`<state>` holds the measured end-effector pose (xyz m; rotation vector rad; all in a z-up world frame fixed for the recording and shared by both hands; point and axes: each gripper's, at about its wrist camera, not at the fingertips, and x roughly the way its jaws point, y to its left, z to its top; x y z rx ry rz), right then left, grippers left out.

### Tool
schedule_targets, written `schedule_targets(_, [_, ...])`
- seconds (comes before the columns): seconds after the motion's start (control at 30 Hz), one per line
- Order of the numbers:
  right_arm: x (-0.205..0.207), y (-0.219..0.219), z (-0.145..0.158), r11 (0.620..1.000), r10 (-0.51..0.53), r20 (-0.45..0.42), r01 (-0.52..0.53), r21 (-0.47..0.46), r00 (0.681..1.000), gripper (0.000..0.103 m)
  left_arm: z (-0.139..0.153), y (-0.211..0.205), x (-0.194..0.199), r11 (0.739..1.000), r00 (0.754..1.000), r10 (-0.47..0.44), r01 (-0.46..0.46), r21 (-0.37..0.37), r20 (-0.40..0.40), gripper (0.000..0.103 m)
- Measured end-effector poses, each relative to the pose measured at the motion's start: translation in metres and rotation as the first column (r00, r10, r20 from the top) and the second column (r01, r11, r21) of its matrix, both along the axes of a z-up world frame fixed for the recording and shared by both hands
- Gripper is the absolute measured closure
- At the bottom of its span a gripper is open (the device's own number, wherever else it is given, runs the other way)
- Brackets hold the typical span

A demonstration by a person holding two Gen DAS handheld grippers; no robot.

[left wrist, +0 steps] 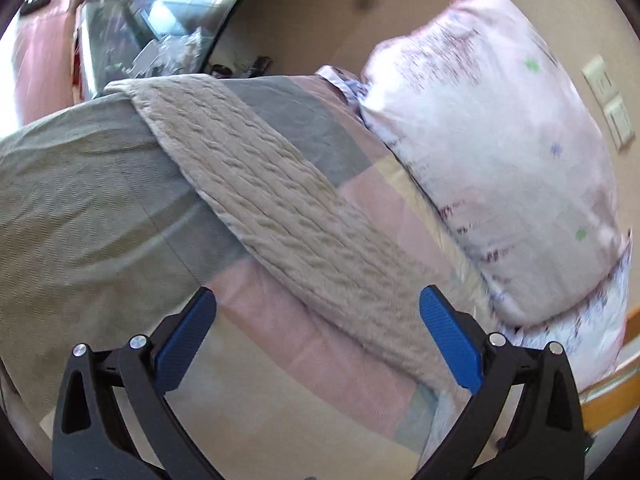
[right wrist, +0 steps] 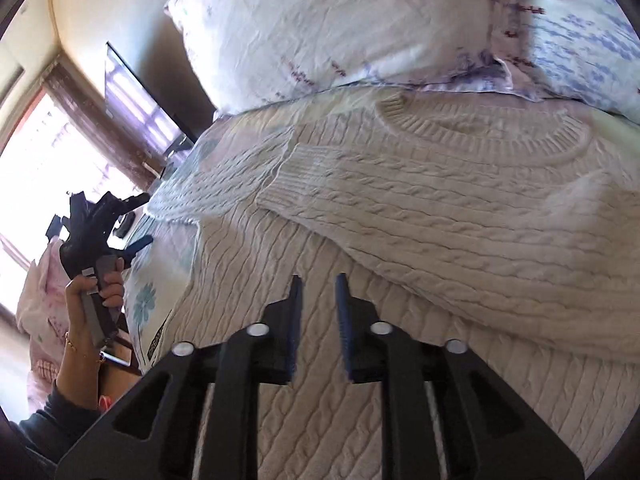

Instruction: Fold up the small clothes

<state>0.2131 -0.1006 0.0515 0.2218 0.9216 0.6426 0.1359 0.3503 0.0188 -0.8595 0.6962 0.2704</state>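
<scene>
- Centrally, a cream cable-knit sweater (right wrist: 420,208) lies spread on the bed, its ribbed round collar (right wrist: 480,132) toward the pillows.
- One sleeve (right wrist: 360,184) is folded across the sweater's chest, its ribbed cuff lying near the collar; the sweater's body runs on from there under the right gripper.
- A white pillow (right wrist: 340,28) with small flower prints rests just beyond the collar, with a second pillow (right wrist: 580,40) in blue-and-white print beside it.
- The right gripper (right wrist: 319,280) hovers over the sweater's lower body; its blue-padded fingers (right wrist: 342,304) stand a narrow gap apart, with nothing between them.
- The left gripper (left wrist: 318,300) is held up and away from the sweater, fingers (left wrist: 448,340) spread wide and holding nothing.
- From the left wrist view, a long band of the sweater (left wrist: 272,196) runs diagonally across a bedspread (left wrist: 80,200) of grey, pink and cream patches, beside the flowered pillow (left wrist: 500,152).
- From the right wrist view, the left gripper (right wrist: 138,220) appears beyond the sweater's far edge, gripped by a bare hand (right wrist: 94,292) wearing a bracelet.
- A bright window (right wrist: 48,168) lies behind that hand.
</scene>
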Motion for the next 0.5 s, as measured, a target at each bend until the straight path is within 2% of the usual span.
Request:
schedule_targets(0.03, [0.001,-0.014,0.004,0.999,-0.041,0.014,0.041,0.010,0.999,0.048,-0.001,0.010,-0.002,0.999,0.999,0.029,-0.029,-0.035,0.017,0.004])
schedule_targets(0.1, [0.007,-0.059,0.020,0.987,-0.157,0.044,0.155,0.048,0.987,0.030,-0.005,0.029,-0.007,0.990,0.995,0.096,-0.092,-0.103,0.041,0.020])
schedule_targets(0.13, [0.005,-0.078,0.025,0.977,-0.207,0.053,0.204,0.065,0.977,0.030,-0.008,0.039,-0.008,0.983,0.990,0.131,-0.124,-0.137,0.044,0.025])
schedule_targets(0.2, [0.014,-0.112,0.027,0.959,-0.276,0.050,0.271,0.085,0.960,0.029,-0.014,0.059,-0.011,0.960,0.979,0.200,-0.186,-0.209,0.048,0.042])
schedule_targets(0.23, [0.006,-0.129,0.025,0.950,-0.304,0.049,0.299,0.092,0.951,0.028,-0.016,0.068,-0.011,0.951,0.974,0.221,-0.205,-0.233,0.044,0.047])
schedule_targets(0.3, [-0.002,-0.162,0.027,0.929,-0.362,0.043,0.357,0.102,0.931,0.027,-0.019,0.082,-0.008,0.940,0.969,0.247,-0.231,-0.251,0.031,0.064])
schedule_targets(0.33, [-0.007,-0.179,0.031,0.922,-0.378,0.040,0.372,0.107,0.925,0.027,-0.018,0.086,-0.004,0.943,0.969,0.245,-0.233,-0.236,0.018,0.067])
schedule_targets(0.4, [-0.016,-0.201,0.028,0.906,-0.412,0.036,0.405,0.122,0.910,0.027,-0.014,0.087,0.009,0.960,0.976,0.215,-0.215,-0.179,-0.020,0.085])
schedule_targets(0.43, [-0.020,-0.211,0.026,0.898,-0.427,0.033,0.420,0.132,0.904,0.027,-0.010,0.085,0.016,0.968,0.980,0.197,-0.200,-0.152,-0.035,0.090])
schedule_targets(0.5, [-0.031,-0.228,0.022,0.882,-0.454,0.026,0.445,0.154,0.891,0.027,0.008,0.073,0.028,0.980,0.983,0.180,-0.182,-0.079,-0.026,0.096])
